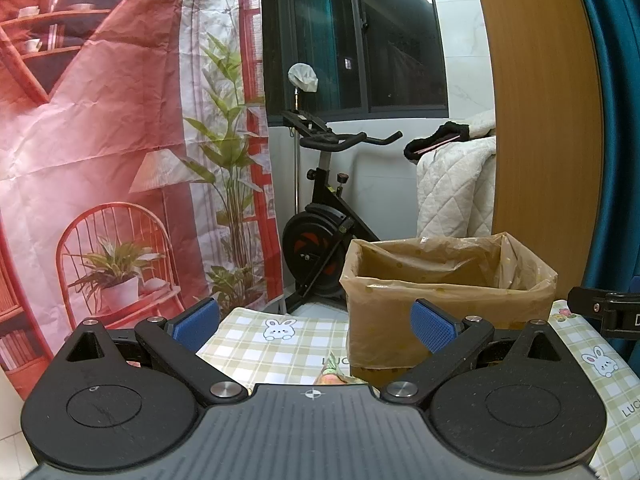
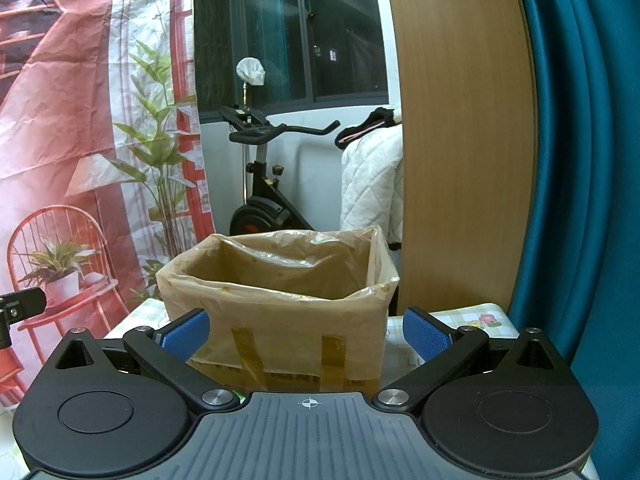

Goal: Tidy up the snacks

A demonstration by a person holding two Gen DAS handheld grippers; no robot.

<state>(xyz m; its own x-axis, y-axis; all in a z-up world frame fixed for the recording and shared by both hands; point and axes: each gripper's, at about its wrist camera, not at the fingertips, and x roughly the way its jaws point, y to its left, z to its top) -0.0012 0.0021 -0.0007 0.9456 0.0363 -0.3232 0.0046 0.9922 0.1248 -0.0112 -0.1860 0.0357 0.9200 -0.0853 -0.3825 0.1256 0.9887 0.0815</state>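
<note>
Left tongs (image 1: 315, 326) are spread wide with nothing between the blue pads (image 1: 196, 326), hovering over the checked cloth (image 1: 256, 344) that covers the bench. Ahead and to their right stands the box (image 1: 444, 304), a carton lined with a brownish plastic bag, open at the top; its near left corner sits between the pads in the picture, though farther off and not touching them. Just below the gap, at the edge of the tongs' body, a small orange-and-green snack (image 1: 332, 376) peeks out on the cloth, close to the foot of the box; what it is exactly cannot be told.

Over to the right tongs (image 2: 306, 334): also wide open, also holding nothing, and squared up on the box (image 2: 280, 312), which fills the span between the two pads (image 2: 426, 334) but stands beyond them. What lies inside the bag is hidden by the near wall.

Only the left view shows that snack and the rabbit prints on the cloth. Only the right view shows the tape strips (image 2: 334, 360) down the box's front and a sliver of green (image 2: 238, 393) at the tongs' body. Each view catches a black bit of the other tongs at its edge. Behind it all, a red printed backdrop (image 1: 100, 140) on the left, an exercise bike (image 1: 320, 216) in the middle, a wooden panel (image 1: 544, 100) on the right.
</note>
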